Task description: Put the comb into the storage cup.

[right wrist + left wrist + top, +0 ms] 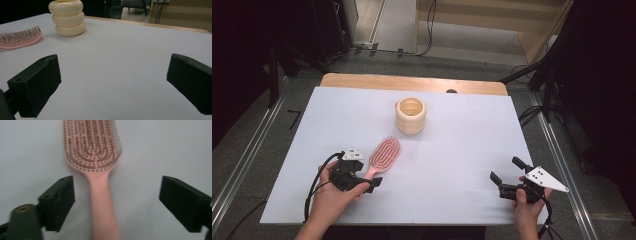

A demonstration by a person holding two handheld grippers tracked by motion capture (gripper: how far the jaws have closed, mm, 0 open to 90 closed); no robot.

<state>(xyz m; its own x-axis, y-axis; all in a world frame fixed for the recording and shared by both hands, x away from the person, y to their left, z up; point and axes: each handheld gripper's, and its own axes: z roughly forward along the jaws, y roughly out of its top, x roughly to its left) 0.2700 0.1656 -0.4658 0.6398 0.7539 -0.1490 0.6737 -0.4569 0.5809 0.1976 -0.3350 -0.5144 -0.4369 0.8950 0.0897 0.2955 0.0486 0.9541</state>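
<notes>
Lying between the released left gripper (117, 205), one hairbrush (96, 162); one cup (411, 115); right gripper (508, 176) released.

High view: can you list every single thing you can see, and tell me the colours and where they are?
Hairbrush: one, pink, lying bristles up on the table's left half, handle toward the left gripper.
Ribbed cup: one, cream, made of stacked rings, upright near the middle of the table, farther back than the hairbrush.
Table cover: one, pale white-blue, spread over the table.
Table: one, light wood, its far edge bare beyond the cover.
Left gripper: one, black, jaws open on either side of the hairbrush handle without touching it.
Right gripper: one, black with a grey plate, jaws open, near the table's right front corner.
Hands: two, one on each gripper, at the bottom edge.
</notes>
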